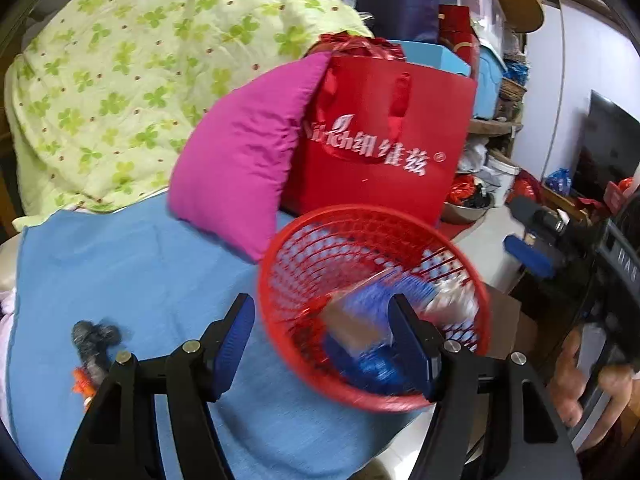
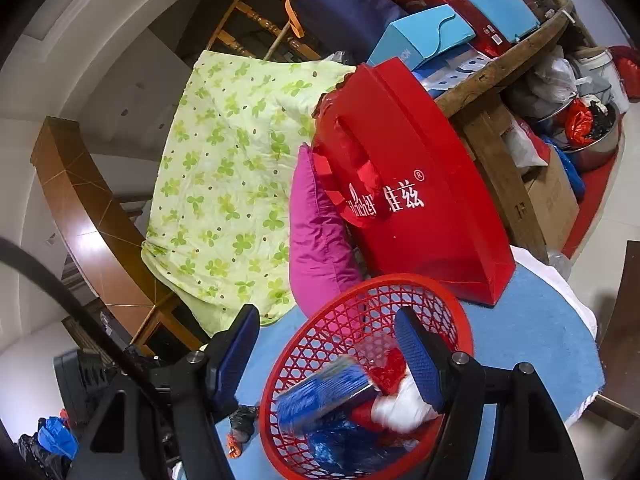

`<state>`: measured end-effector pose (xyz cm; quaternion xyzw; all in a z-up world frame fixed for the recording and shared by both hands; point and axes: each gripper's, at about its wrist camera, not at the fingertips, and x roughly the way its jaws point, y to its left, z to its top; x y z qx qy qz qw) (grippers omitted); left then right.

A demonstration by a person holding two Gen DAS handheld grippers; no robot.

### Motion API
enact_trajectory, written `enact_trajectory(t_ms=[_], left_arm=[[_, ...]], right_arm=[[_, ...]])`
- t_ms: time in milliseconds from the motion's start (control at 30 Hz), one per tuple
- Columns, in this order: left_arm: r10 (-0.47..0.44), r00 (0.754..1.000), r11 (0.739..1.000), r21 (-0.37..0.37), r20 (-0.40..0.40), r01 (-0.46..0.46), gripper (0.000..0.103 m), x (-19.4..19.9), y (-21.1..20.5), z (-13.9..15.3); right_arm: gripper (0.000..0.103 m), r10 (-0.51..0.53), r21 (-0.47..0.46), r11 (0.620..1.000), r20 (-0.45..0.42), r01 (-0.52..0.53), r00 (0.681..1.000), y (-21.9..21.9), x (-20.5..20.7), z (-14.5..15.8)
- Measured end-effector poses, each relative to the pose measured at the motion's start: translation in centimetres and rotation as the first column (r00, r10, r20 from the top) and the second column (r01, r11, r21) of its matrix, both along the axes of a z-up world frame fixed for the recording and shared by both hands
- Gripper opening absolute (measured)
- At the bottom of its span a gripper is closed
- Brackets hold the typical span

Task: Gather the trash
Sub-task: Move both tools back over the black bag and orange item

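A: The red mesh basket (image 2: 362,376) sits on the blue cloth (image 1: 132,264), already holding trash: a blue foil wrapper (image 2: 324,396), crumpled white paper (image 2: 400,404) and red scraps. The right hand-held gripper (image 2: 332,364) hangs over it with jaws standing wide and nothing between the pads.

B: And the left hand-held gripper (image 1: 322,344)?

A: Also spread wide, empty, one finger over the rim. A dark crumpled piece (image 1: 94,340) lies on the cloth well left of the basket, uncollected.

B: How does the wrapper lie?

A: Tilted, long axis slanting from lower left up toward the basket's far right wall.

B: The risk?

A: I judge a finger catching the light rim could tip the basket, spilling everything.
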<state>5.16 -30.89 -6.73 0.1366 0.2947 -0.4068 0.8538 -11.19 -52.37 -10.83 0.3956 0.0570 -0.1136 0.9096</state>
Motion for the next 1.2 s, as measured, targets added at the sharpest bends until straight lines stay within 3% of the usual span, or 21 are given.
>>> enact_trajectory(t_ms=[200,400,567,767,900,1200], left_arm=[[0.108,0.994,0.994,0.026,-0.023,-0.107,0.071,1.7,4.9,-0.9],[0.254,0.967,0.967,0.037,-0.025,-0.253,0.071,3.6,12.0,-2.2],[0.399,0.916,0.916,0.065,-0.037,-0.396,0.071,5.3,19.0,-3.8],[0.536,0.842,0.844,0.063,-0.059,-0.533,0.071,6.9,25.4,-4.8],[0.569,0.82,0.822,0.063,-0.061,-0.566,0.071,7.3,27.2,-5.3],[0.575,0.811,0.818,0.076,-0.109,-0.57,0.071,7.9,28.7,-7.6]], right_arm=[[0.074,0.04,-0.033,0.999,-0.007,-0.041,0.999,1.6,1.6,0.6],[0.074,0.093,-0.119,0.988,-0.024,-0.095,0.995,5.0,3.9,1.5],[0.074,0.161,-0.205,0.965,-0.033,-0.165,0.986,8.8,6.2,2.3],[0.074,0.245,-0.244,0.936,-0.071,-0.255,0.967,12.7,9.2,2.1],[0.074,0.303,-0.253,0.912,-0.122,-0.324,0.945,15.3,11.7,1.4],[0.074,0.397,-0.255,0.854,-0.243,-0.453,0.885,20.3,16.4,-0.8]])
